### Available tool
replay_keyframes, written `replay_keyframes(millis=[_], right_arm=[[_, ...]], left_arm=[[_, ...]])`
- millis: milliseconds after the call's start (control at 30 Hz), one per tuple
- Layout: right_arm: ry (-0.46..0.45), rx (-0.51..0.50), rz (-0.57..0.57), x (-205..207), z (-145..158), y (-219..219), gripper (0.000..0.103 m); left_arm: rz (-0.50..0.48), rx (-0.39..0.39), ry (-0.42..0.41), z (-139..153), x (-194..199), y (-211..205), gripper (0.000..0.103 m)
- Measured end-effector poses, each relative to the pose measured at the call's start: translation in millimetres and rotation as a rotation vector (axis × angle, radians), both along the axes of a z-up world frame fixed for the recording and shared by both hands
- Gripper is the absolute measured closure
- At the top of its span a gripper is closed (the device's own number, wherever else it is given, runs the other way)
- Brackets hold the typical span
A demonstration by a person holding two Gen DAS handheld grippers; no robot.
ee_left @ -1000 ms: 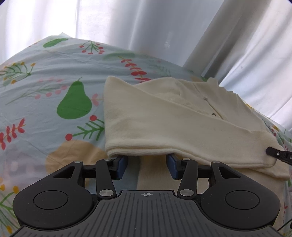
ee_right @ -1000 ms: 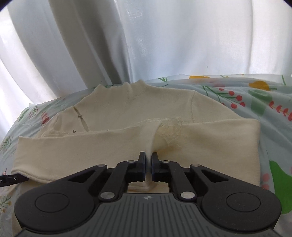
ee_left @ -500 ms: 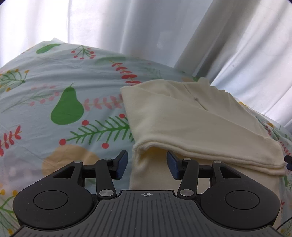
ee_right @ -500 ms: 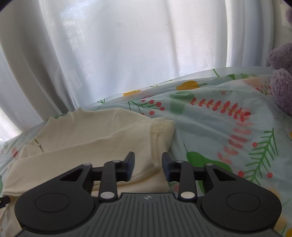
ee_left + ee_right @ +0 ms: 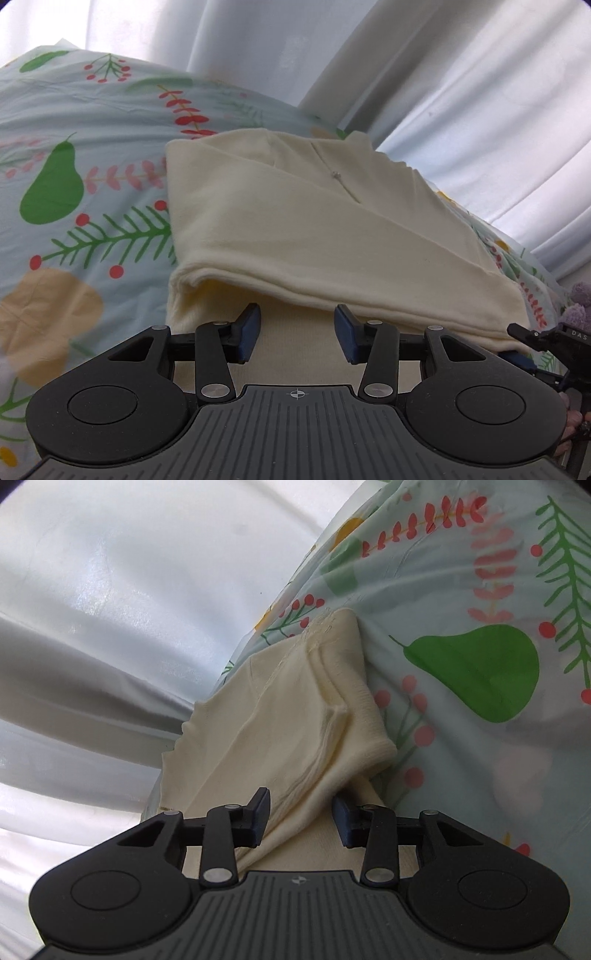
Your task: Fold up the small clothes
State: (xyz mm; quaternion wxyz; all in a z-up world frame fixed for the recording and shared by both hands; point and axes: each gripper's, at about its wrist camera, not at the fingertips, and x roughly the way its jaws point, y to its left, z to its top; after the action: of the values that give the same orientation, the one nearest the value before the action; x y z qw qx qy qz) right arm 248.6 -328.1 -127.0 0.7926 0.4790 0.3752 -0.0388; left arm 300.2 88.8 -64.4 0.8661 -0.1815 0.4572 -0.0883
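The cream garment [image 5: 295, 229] lies folded on the pear-print bedsheet [image 5: 74, 155] before white curtains [image 5: 461, 92] — the left gripper [image 5: 297, 334] is closing above its lower layer, the right gripper [image 5: 301, 818] closing around its folded edge, neither yet pinching.

Each camera sits right behind its own fingers, looking down and forward, very close. The left view faces the cream top [image 5: 295, 229] straight on; the right view is tipped sideways. Both share that top, the bedsheet [image 5: 74, 110] (pears on it) and curtain [image 5: 461, 92].
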Motion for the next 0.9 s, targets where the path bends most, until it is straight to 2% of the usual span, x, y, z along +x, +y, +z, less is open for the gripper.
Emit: replay_keyframes(millis=[67,167,300,500,600,667,733,800,900], right_arm=[[0.003,-0.024,-0.018,2.9,0.1,-0.3,0.091],[0.016,-0.032,-0.024,10.4,-3.8,-1.6,0.095],[0.001,-0.105,-0.008,20.7,2.4,1.0,0.096],[-0.025,-0.110,-0.027,38.6,-0.2,-6.6,0.096],[-0.028,-0.084,-0.022,37.5,-2.0,-10.6,0.095],[-0.015,-0.074,0.032,31.7,3.3,-10.9,0.084],[-0.024,-0.113,0.099,21.6,15.1,-8.1,0.075],[-0.062,-0.177,0.143,7.9,31.8,-4.9,0.073],[-0.094,-0.245,0.155,-0.7,49.3,-2.1,0.072]], left_arm=[[0.017,-0.012,-0.004,-1.3,3.9,2.8,0.061],[0.038,-0.005,-0.010,-1.4,11.3,4.2,0.064],[0.051,0.038,-0.028,0.0,21.1,-0.1,0.066],[0.040,0.114,-0.087,-3.1,29.0,-6.8,0.067],[0.018,0.133,-0.078,-0.2,22.7,-7.5,0.066],[-0.016,0.139,-0.070,5.9,13.9,-6.8,0.063],[-0.069,0.120,-0.074,16.0,2.7,-5.4,0.061],[-0.093,0.100,-0.097,28.1,-5.8,-4.3,0.057],[-0.079,0.093,-0.144,41.5,-5.5,-6.5,0.051]])
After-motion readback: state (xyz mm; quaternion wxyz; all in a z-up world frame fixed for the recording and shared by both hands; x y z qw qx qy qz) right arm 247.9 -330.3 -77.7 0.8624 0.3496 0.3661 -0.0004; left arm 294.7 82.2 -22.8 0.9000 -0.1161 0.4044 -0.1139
